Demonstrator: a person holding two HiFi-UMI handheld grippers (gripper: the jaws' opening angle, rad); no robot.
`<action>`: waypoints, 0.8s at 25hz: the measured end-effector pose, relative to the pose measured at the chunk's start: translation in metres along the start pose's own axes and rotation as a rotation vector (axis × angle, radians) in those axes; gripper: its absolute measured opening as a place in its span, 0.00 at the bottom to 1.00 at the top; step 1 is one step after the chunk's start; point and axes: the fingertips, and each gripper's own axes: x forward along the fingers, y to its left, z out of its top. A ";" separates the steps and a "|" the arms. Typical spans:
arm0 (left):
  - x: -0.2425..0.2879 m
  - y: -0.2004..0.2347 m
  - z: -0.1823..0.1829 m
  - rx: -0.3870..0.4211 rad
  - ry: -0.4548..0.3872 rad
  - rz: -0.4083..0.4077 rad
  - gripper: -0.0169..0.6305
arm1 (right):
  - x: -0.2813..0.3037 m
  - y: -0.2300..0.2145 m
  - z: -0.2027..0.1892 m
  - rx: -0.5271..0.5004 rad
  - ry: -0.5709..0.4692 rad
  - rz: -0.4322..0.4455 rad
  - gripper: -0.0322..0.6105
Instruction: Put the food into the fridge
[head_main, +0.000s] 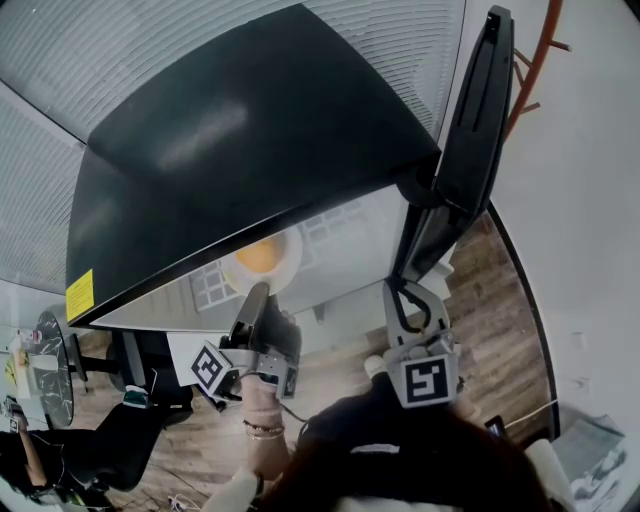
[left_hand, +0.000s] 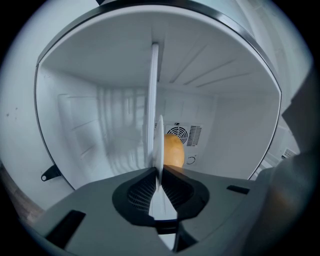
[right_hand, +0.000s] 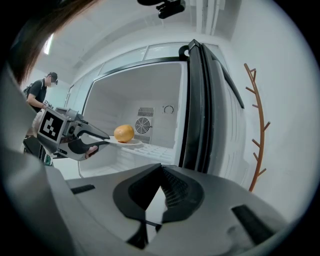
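An orange (head_main: 255, 256) lies on a white plate (head_main: 287, 260) just inside the open black fridge (head_main: 250, 130). My left gripper (head_main: 258, 292) is shut on the plate's near rim and holds it level over the white shelf (right_hand: 150, 151). In the left gripper view the plate (left_hand: 153, 100) shows edge-on between the jaws, with the orange (left_hand: 174, 150) beside it. The right gripper view shows the left gripper (right_hand: 102, 139), the plate (right_hand: 131, 142) and the orange (right_hand: 124, 133) from the side. My right gripper (head_main: 400, 292) hangs shut and empty near the foot of the open door (head_main: 480, 110).
The fridge's white cavity has a round fan vent (left_hand: 182, 135) on its back wall. The door (right_hand: 200, 100) stands open on the right, with a brown branch-shaped coat stand (right_hand: 257, 125) beyond it. A person (right_hand: 39, 92) stands far off on the left. Wooden floor (head_main: 500, 290) lies below.
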 end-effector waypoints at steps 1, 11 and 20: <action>0.000 0.000 0.000 0.003 0.000 0.002 0.08 | 0.000 0.000 0.000 -0.001 -0.001 0.000 0.05; -0.004 -0.006 0.002 -0.006 -0.028 -0.036 0.15 | -0.007 -0.003 -0.001 -0.008 0.000 -0.005 0.05; -0.016 -0.010 -0.003 -0.021 -0.046 -0.053 0.15 | -0.018 0.001 0.002 -0.022 -0.007 0.007 0.05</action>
